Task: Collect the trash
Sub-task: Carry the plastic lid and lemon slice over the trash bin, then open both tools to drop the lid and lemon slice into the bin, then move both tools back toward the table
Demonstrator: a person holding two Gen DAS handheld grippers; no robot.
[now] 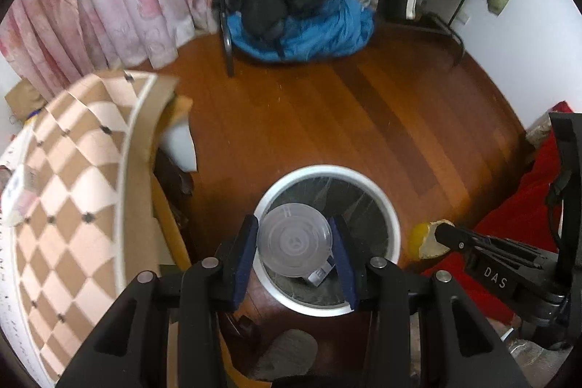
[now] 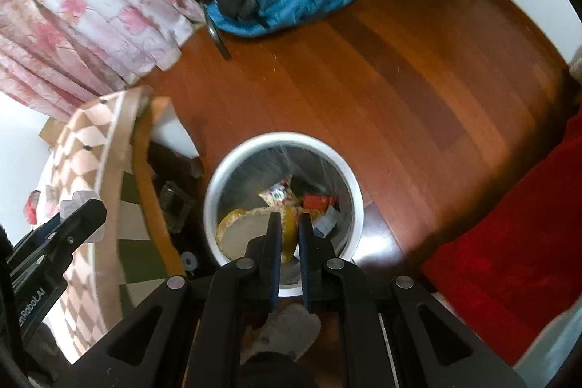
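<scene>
Left wrist view shows our left gripper [image 1: 294, 242] clamped on a clear plastic lid [image 1: 294, 244], a thin, ribbed, translucent disc pinched edge to edge between blue pads, hanging above the near rim of the round white trash bin [image 1: 394, 224]. Because the lid is smooth and springy, we judge it could pop out sideways or land on the rim at 6 o'clock and slide onto the glossy wooden floor [image 1: 345, 119]. Our right gripper [image 2: 290, 235] is closed tight on a pomelo peel [image 2: 254, 230], a yellow rind with a pale spongy inside, curled like a bowl; it sits over the bin's mouth toward 7 o'clock. The peel is floppy and pinched only at one edge, so we think it may catch on the rim or snag the shiny liner when let go. Crumpled wrappers [image 2: 316, 202] already lie at the bottom. A checkered tablecloth [image 1: 72, 191] sits at 9 o'clock.
</scene>
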